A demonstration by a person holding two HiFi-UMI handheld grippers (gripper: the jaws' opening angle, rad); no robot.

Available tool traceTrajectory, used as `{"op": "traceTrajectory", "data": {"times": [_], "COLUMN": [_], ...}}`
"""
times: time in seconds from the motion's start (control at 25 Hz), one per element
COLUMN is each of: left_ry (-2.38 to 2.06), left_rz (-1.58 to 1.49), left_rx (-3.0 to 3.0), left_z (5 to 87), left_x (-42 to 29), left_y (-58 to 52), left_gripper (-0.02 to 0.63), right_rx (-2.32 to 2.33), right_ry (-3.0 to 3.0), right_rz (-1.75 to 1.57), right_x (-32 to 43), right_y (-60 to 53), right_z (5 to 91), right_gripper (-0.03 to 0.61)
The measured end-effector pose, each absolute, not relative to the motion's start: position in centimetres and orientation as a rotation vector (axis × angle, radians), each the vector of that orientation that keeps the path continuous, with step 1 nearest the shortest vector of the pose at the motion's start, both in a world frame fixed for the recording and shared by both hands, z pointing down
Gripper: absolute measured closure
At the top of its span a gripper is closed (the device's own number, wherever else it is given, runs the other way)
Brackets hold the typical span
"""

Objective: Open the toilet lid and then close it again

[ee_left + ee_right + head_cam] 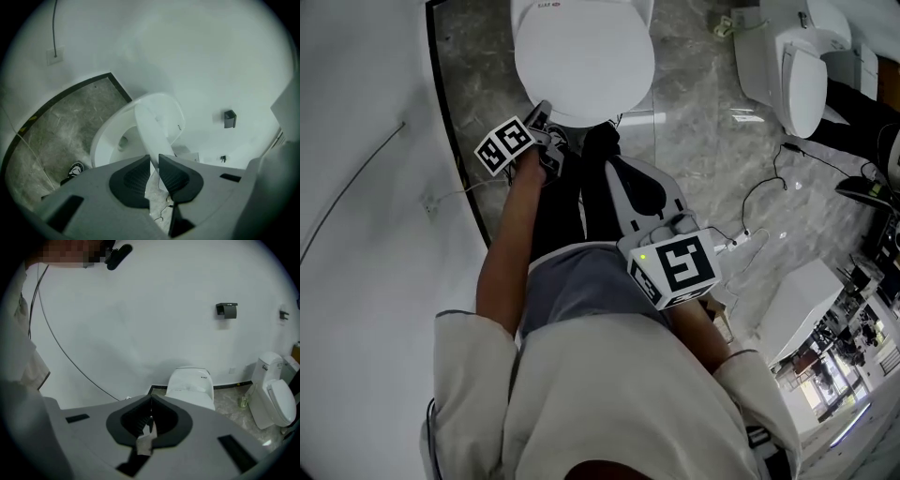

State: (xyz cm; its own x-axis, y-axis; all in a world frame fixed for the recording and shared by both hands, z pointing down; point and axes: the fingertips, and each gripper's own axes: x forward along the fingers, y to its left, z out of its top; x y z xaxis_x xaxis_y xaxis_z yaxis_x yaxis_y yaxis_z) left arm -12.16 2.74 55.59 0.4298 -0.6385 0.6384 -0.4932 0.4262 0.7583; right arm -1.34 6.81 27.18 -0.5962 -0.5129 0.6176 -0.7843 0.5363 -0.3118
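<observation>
Nearest the camera, the person's right gripper hung in front of their body, well apart from the toilet. Its jaws were pressed together with no part of the toilet between them. It was taking no part in the work.

Further forward, the left gripper reached down to the front of the toilet. Its jaws were clamped on the front edge of the toilet lid, with the thin white rim pinched between the two dark pads. In the head view, this gripper sat at the near left rim of the lid, just past the person's dark trouser legs.

The lid stood partly raised and tilted. The toilet bowl showed open beneath it to the left, so the lid was neither flat down nor leaning back against the tank.

By my reading the task was in its first half. The lid had been gripped and lifted off the seat, but it was not yet fully open. Finishing the lift and lowering the lid shut again remained to be done.

Beyond lay the grey marbled floor, with a second toilet off to the right and a white wall behind.
</observation>
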Motion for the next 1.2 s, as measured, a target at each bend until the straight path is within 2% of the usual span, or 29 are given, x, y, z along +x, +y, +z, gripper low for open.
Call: {"op": "traceTrajectory", "data": {"times": [1.2], "left_ry": [-1.227], "left_rz": [-0.255], "left_rx": [1.268], "left_z": [46.8], "left_x": [-12.7], "left_y": [-6.2], "left_gripper": [0.547], "right_rx": [1.012], "right_ry": [-2.433], "right_rz": [0.679], "right_x": [1.3], "right_y": [3.1], "right_z": [21.3], "right_gripper": [0.569]}}
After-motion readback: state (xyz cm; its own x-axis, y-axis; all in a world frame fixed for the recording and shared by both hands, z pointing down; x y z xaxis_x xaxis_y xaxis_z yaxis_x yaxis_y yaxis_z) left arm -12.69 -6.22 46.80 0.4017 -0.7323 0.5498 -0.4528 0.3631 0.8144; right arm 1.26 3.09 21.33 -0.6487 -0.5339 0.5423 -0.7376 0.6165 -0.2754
